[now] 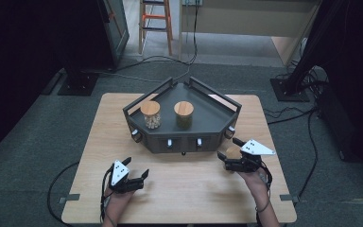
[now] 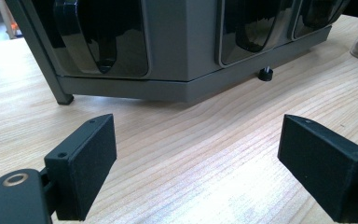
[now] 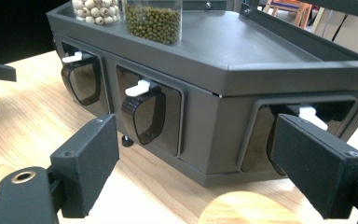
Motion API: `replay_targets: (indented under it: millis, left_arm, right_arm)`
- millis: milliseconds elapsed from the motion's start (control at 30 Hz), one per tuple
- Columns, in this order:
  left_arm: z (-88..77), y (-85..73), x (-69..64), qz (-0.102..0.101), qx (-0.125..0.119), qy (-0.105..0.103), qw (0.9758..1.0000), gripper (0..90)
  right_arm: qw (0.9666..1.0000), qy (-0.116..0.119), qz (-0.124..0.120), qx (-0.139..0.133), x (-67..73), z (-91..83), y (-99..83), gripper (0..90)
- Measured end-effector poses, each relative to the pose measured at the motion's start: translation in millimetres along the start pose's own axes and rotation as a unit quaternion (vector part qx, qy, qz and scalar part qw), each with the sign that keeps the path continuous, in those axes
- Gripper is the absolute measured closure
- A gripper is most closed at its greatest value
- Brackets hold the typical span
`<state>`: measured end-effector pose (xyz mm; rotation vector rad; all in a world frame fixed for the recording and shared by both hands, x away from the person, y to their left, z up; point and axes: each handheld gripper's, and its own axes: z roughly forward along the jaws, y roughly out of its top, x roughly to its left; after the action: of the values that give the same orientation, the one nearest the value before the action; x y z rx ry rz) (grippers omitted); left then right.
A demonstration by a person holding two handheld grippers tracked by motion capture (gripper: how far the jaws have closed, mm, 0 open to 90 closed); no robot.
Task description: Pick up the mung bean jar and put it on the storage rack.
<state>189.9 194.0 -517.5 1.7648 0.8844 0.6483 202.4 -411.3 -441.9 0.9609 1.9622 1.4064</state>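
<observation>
A wooden lid sits between the right gripper's jaws, which stand wide around it; whether the pads press its sides I cannot tell. That makes it a jar, low on the table just in front of the dark rack. Likely glass below: stiff, smooth, breakable, with some weight, so best taken by the sides under the lid. On the rack's top, a jar of pale seeds and a jar of green beans. The left gripper rests wide and empty, well apart.
</observation>
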Motion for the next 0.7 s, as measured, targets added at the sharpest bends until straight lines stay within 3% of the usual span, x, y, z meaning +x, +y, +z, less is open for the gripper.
replay_targets:
  millis: [333,700]
  left_arm:
    - [-0.1,0.0,-0.5,0.002,0.000,0.000,1.0000,11.4]
    - [-0.3,-0.6,-0.7,0.001,-0.002,0.001,1.0000,11.4]
  right_arm:
    - [0.9997,-0.021,-0.006,-0.006,6.9,-4.0,-15.6,14.7]
    - [0.9994,-0.032,-0.005,0.012,7.5,-2.1,-21.4,14.6]
